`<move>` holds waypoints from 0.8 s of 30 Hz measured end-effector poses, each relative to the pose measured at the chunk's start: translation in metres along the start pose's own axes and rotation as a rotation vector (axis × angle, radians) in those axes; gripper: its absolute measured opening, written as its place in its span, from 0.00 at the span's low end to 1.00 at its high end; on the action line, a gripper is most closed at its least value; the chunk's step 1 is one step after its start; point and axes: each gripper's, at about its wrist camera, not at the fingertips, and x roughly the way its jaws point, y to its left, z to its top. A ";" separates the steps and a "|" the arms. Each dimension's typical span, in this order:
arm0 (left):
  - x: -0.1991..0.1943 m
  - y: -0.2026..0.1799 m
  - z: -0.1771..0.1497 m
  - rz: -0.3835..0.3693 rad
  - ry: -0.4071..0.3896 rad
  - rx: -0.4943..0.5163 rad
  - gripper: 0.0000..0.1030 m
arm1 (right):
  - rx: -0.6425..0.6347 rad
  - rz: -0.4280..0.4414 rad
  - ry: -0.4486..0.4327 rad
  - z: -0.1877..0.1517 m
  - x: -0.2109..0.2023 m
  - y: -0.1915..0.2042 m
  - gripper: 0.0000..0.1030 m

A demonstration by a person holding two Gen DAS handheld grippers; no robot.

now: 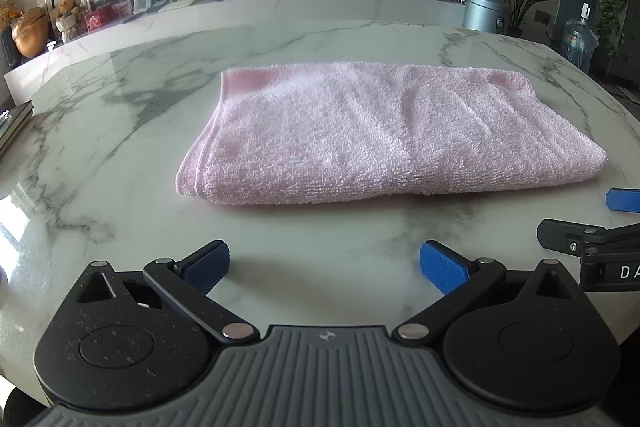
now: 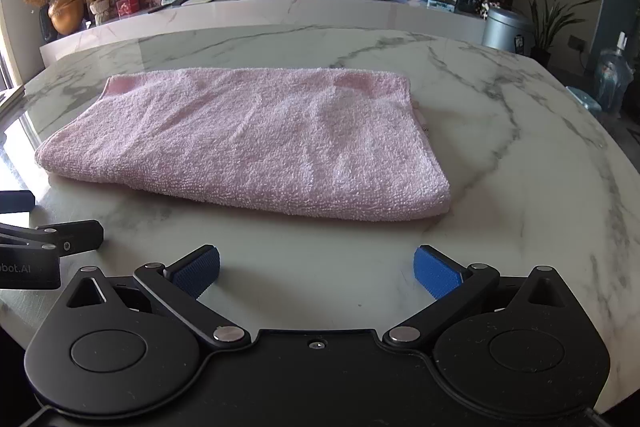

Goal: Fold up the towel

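A: towel status?
B: pink towel (image 1: 384, 135) flat on the marble bench (image 1: 120, 155), already folded over, thick fold edge toward the cameras.
A: claws?
B: left claw (image 1: 324, 267) and right claw (image 2: 316, 269) both spread wide, empty, just short of the towel.

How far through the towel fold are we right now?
Done: the pink towel lies on the marble table already folded at least once, with a rounded fold along its near edge.
In hand: nothing. The left gripper and right gripper are both open, short of the towel.
Left: probably another fold across its length, if wanted.
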 end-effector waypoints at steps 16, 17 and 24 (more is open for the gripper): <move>0.000 -0.003 -0.008 0.039 -0.078 -0.034 1.00 | 0.036 -0.043 -0.078 -0.011 -0.002 0.007 1.00; 0.000 -0.003 -0.008 0.041 -0.077 -0.036 1.00 | 0.037 -0.045 -0.079 -0.011 -0.002 0.007 1.00; -0.001 -0.004 -0.009 0.055 -0.080 -0.050 1.00 | 0.037 -0.047 -0.078 -0.011 -0.002 0.008 1.00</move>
